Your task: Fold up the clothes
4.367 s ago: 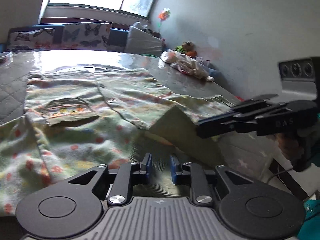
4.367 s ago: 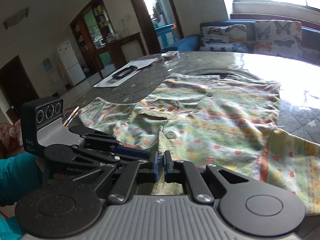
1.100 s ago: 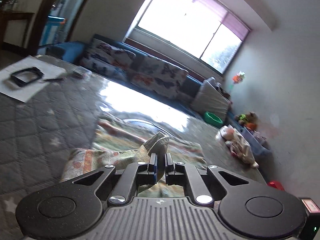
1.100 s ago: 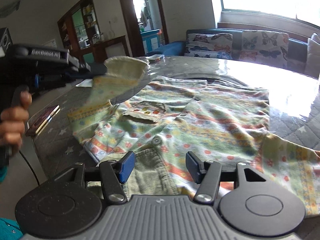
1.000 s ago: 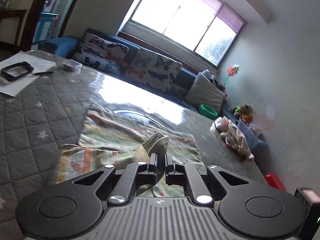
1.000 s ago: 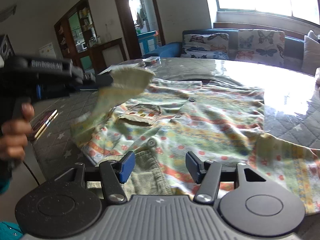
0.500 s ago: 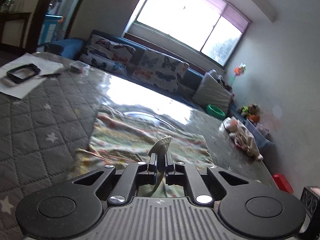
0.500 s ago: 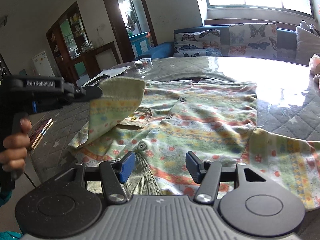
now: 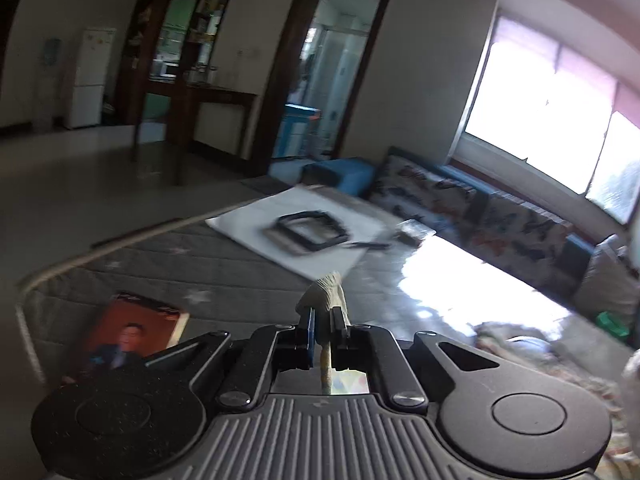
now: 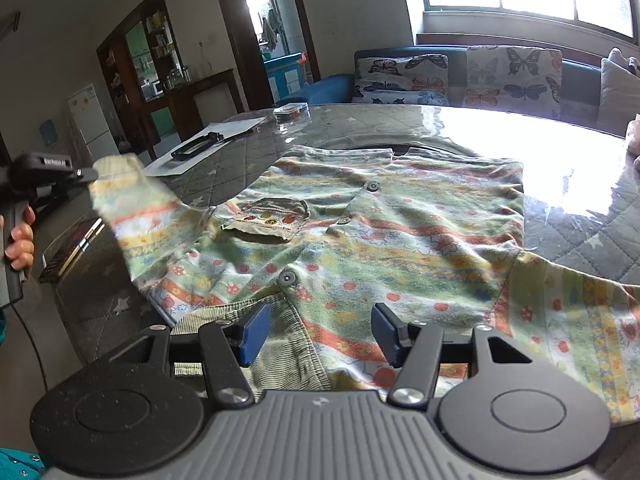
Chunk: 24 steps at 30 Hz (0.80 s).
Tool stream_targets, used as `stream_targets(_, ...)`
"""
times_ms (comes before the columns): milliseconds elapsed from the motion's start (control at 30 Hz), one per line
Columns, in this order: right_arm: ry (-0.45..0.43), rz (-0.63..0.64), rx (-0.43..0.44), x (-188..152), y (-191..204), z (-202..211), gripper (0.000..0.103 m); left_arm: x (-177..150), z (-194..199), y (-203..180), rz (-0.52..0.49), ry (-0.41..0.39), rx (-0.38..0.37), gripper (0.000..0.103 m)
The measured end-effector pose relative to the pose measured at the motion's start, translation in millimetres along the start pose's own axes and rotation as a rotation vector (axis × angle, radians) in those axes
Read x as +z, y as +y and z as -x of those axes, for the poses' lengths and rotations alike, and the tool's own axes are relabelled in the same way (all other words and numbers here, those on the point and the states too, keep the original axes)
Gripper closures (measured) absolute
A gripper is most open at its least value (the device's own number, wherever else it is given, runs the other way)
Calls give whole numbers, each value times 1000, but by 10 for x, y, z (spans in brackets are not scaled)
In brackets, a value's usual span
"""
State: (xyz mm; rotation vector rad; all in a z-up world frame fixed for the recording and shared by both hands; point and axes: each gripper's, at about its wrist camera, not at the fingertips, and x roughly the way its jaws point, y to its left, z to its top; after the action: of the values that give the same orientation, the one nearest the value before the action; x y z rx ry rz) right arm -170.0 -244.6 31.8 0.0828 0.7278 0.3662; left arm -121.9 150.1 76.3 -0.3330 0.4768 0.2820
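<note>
- Shirt (image 10: pixel 400 236), a buttoned, flower-printed one with a chest pocket (image 10: pixel 270 220), lies front-up and mostly flat across the middle of the tabletop (image 10: pixel 592 236), collar toward the far edge by the window.
- One sleeve (image 10: pixel 136 216) is lifted off the tabletop at the shirt's left-hand side in the right wrist view; its ribbed cuff (image 9: pixel 324 294) is pinched in the left gripper (image 9: pixel 322 322), whose jaws stand narrow and closed on the cloth.
- Right gripper (image 10: pixel 316 332) hangs over the near hem with its jaws half apart and nothing between them; the ribbed hem band (image 10: pixel 256 340) lies just under its left finger, apparently untouched.
- The other sleeve (image 10: pixel 580 308) lies spread toward the near right corner, not yet folded.
- Judged step: carrying the raised sleeve across the shirt's front.
- Risks from here:
  - The hold is on the cuff tip only, so a quick swing could pull the cloth out of the jaws and drop the sleeve short.
  - Nothing pins the body; tension through the sleeve could drag the shoulder and chest along the slick tabletop and wrinkle the flat panel.
  - The sleeve looks twisted in the air, so it may land creased rather than flat.
  - A phone-like slab (image 10: pixel 70 248) and a book (image 9: pixel 132 336) lie near the left edge; a low sweep could catch them.
</note>
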Motion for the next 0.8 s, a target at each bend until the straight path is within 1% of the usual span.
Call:
stream_targets(100, 10, 9, -11, -7, 18, -32, 46, -114, -149, 57, -19, 43, 30, 95)
stream_targets(200, 23, 20, -28, -21, 34, -64, 46, -186, -255, 64, -62, 70, 74, 95)
stream_targets(233, 29, 23, -31, -26, 38, -73, 46, -198, -271, 72, -68, 83, 78, 91)
stream_targets(300, 42, 25, -38, -37, 43, -94, 46, -203, -271, 67, -78, 96, 90, 90)
stream_targets(333, 49, 23, -42, -44, 43, -106, 46, -204, -269, 61, -83, 100, 96, 84)
stream_targets(367, 52, 22, -44, -49, 42, -115, 45, -204, -249, 39, -89, 101, 97, 76)
stream_targets(400, 53, 20, -45, -53, 40, -122, 45, -205, -217, 7, -96, 100, 94, 72)
stream_targets(433, 55, 19, -46, -57, 39, -129, 42, -205, -185, -24, -103, 100, 91, 65)
stream_targets(467, 57, 23, -48, -60, 46, -133, 40, -206, -154, -56, -109, 99, 88, 55)
stream_targets(500, 60, 29, -52, -62, 56, -136, 38, -206, -122, -88, -116, 99, 85, 51)
stream_targets(567, 66, 42, -59, -66, 79, -143, 32, -217, -43, -189, -136, 92, 64, 38)
stream_targets(600, 70, 47, -63, -68, 90, -148, 29, -231, 5, -250, -153, 88, 53, 34)
stream_targets(667, 76, 53, -71, -74, 110, -160, 21, -272, 99, -381, -183, 77, 40, 16)
stream_targets(733, 80, 58, -76, -80, 127, -172, 18, -324, 168, -519, -212, 81, 4, 8)
stream_targets(800, 84, 63, -78, -86, 144, -185, 12, -394, 214, -669, -250, 98, -35, 5)
